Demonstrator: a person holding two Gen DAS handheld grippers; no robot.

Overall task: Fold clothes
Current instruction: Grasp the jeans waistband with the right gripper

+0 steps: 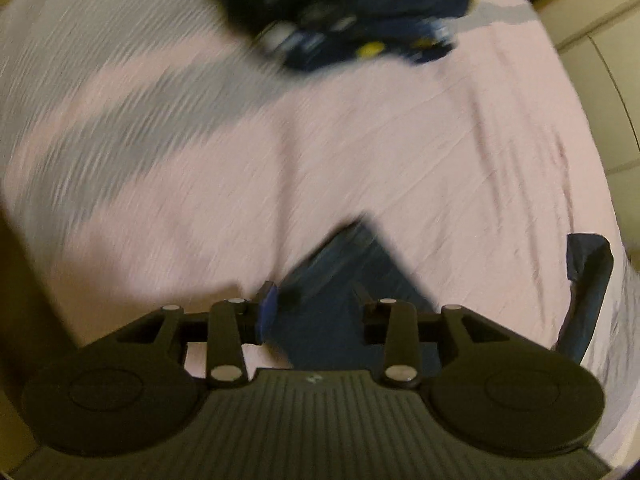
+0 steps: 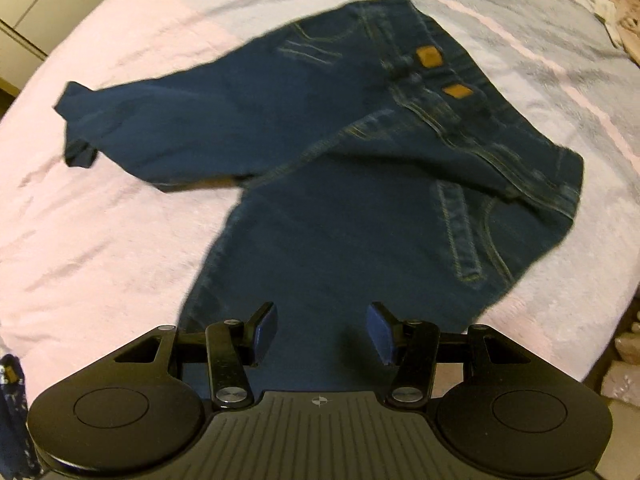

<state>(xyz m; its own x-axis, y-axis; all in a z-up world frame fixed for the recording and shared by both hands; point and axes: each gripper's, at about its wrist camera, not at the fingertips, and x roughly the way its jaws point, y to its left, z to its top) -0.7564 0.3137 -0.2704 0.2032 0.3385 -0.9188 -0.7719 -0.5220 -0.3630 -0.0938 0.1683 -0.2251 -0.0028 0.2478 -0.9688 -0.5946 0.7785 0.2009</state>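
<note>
A pair of dark blue jeans [image 2: 320, 152] lies spread on the pink and grey bed sheet [image 2: 100, 240], waistband with two tan patches at the far right, one leg bent away to the left. My right gripper [image 2: 323, 332] hovers open over the near leg, with nothing pressed between its blue pads. In the blurred left wrist view, my left gripper [image 1: 316, 308] stands with jaws apart over a denim leg end [image 1: 352, 260]; the pads do not press on it. A second bit of denim [image 1: 588, 292] curls up at the right.
A dark blue garment with yellow and white print [image 1: 340, 12] lies bunched at the far side of the sheet [image 1: 360, 140]. Cream furniture [image 1: 600, 20] borders the bed. A patterned dark cloth [image 2: 10, 400] shows at the lower left of the right wrist view.
</note>
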